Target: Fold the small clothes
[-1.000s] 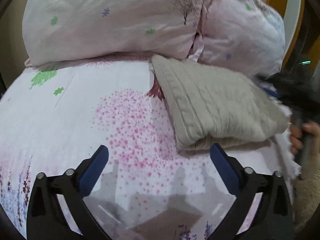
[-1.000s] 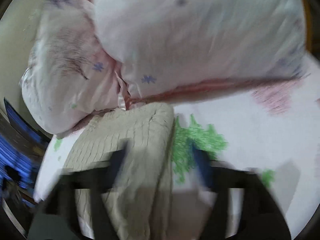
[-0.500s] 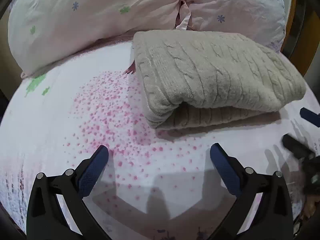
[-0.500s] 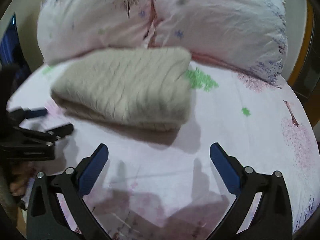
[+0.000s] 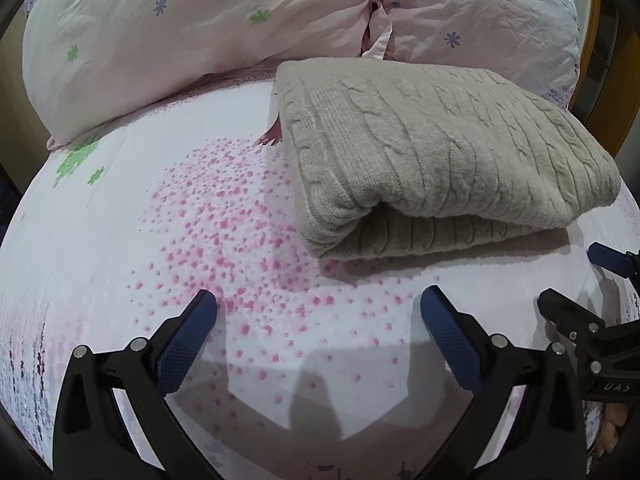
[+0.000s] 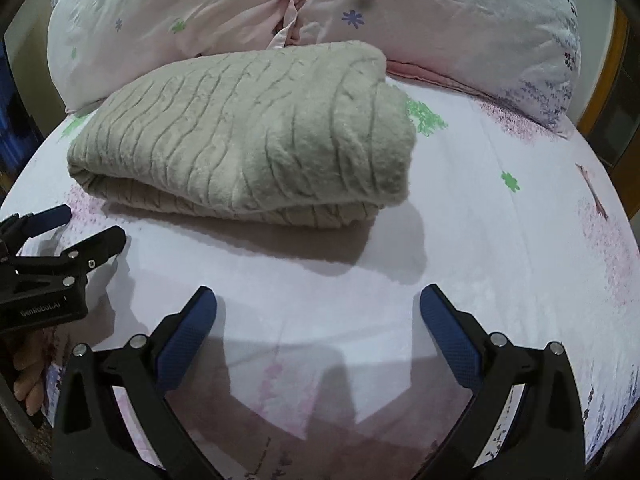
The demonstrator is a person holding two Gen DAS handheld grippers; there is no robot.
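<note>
A beige cable-knit sweater (image 5: 432, 148) lies folded in a thick rectangle on the bed, its far edge against the pillows; it also shows in the right wrist view (image 6: 248, 136). My left gripper (image 5: 318, 312) is open and empty, hovering over the sheet in front of the sweater's left end. My right gripper (image 6: 318, 312) is open and empty, in front of the sweater's right half. Each gripper shows at the edge of the other's view: the right one (image 5: 576, 284), the left one (image 6: 76, 228).
The bed sheet (image 5: 168, 240) is white with pink dots and green flowers. Two pale pink floral pillows (image 5: 200, 28) (image 6: 460, 16) stand behind the sweater. A wooden frame (image 6: 600, 92) runs along the right side of the bed.
Both grippers have drawn back from the sweater and steadied, facing it from the front. The sweater lies folded and has not moved. Both jaws stayed open.
</note>
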